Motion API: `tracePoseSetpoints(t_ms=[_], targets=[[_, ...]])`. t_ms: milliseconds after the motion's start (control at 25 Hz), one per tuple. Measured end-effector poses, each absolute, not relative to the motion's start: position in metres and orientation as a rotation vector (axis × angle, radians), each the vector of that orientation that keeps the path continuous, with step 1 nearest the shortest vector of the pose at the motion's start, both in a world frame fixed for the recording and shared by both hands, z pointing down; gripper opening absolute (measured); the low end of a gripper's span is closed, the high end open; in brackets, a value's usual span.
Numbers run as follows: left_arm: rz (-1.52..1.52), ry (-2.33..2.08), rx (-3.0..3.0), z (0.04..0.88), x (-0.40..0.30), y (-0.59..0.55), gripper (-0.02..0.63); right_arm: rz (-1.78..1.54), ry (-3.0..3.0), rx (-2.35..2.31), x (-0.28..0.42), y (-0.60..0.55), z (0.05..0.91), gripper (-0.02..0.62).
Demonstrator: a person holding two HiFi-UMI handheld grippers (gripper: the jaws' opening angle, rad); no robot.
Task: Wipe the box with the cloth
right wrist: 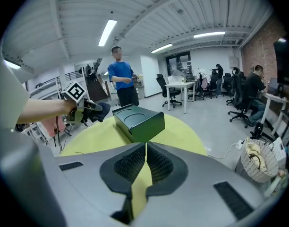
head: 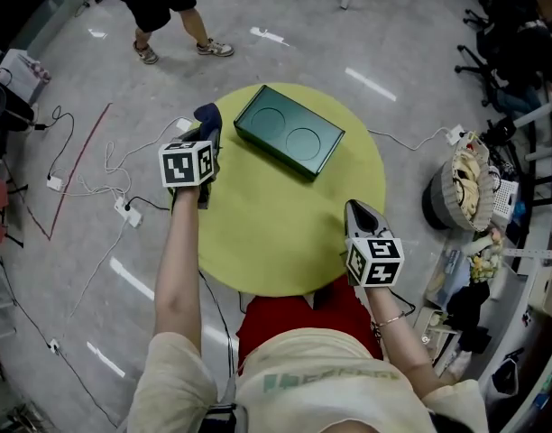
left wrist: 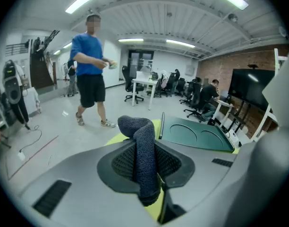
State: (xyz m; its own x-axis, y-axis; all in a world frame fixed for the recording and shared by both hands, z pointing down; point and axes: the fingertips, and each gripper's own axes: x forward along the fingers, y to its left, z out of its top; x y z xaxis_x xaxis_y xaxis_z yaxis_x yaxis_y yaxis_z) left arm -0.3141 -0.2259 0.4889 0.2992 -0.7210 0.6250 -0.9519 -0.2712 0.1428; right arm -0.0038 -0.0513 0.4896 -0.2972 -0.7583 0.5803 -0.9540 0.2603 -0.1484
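A dark green box (head: 289, 131) with two round recesses in its lid lies on the far half of the round yellow-green table (head: 285, 242); it also shows as the box (left wrist: 196, 135) and the box (right wrist: 137, 121). My left gripper (head: 204, 124) hovers at the table's left edge, just left of the box, shut on a dark blue cloth (left wrist: 143, 157) that sticks up between its jaws; the cloth (head: 208, 115) shows at its tip. My right gripper (head: 359, 213) is at the near right of the table, shut and holding nothing, its tip (right wrist: 145, 148) aimed at the box.
A person in a blue shirt (left wrist: 90, 70) walks on the floor beyond the table. White cables and a power strip (head: 123, 207) lie on the floor at the left. A basket (head: 465, 183) stands at the right. Office chairs and desks (left wrist: 149, 84) fill the back.
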Motion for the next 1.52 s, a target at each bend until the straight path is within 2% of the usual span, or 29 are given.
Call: tracePoseSetpoints(t_ms=[960,1520], targets=[[0.492,-1.414,1.967,0.538,-0.168,-0.159,0.084,0.671,-2.263,1.362,0.086,-0.074,0.501,0.04],[0.517,-1.49,1.892,0.548,-0.086,-0.111,0.084,0.649,-2.351,1.147,0.11,-0.066,0.515,0.04]])
